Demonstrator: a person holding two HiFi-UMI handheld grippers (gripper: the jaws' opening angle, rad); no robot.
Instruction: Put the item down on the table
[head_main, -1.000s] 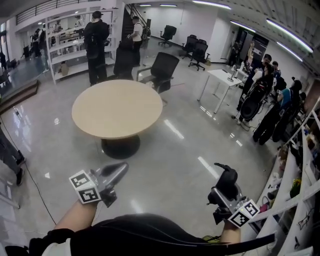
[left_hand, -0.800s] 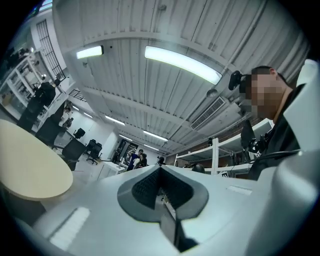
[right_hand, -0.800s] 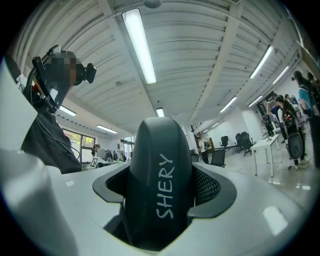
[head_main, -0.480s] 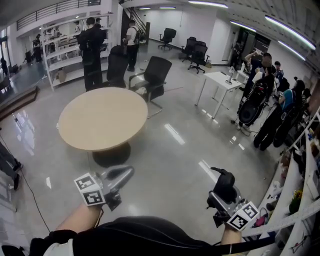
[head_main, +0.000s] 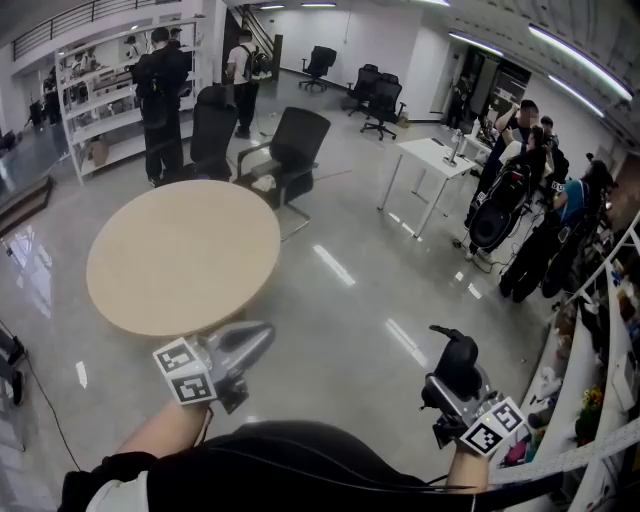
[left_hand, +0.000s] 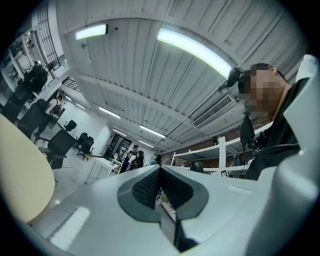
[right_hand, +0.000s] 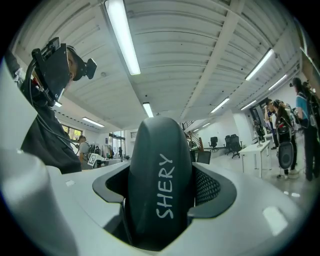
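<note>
The right gripper (head_main: 453, 384) clamps the black SHERY-marked item (right_hand: 159, 190), the left gripper (head_main: 252, 342) is clenched empty, and the upper-left round table (head_main: 180, 255) is not yet reached.

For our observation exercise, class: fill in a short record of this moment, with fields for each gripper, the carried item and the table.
Right gripper: shut on dark item printed SHERY
Left gripper: jaws together, nothing between
Round table: ahead, left of centre in the head view
Task state: item not yet on the table
</note>
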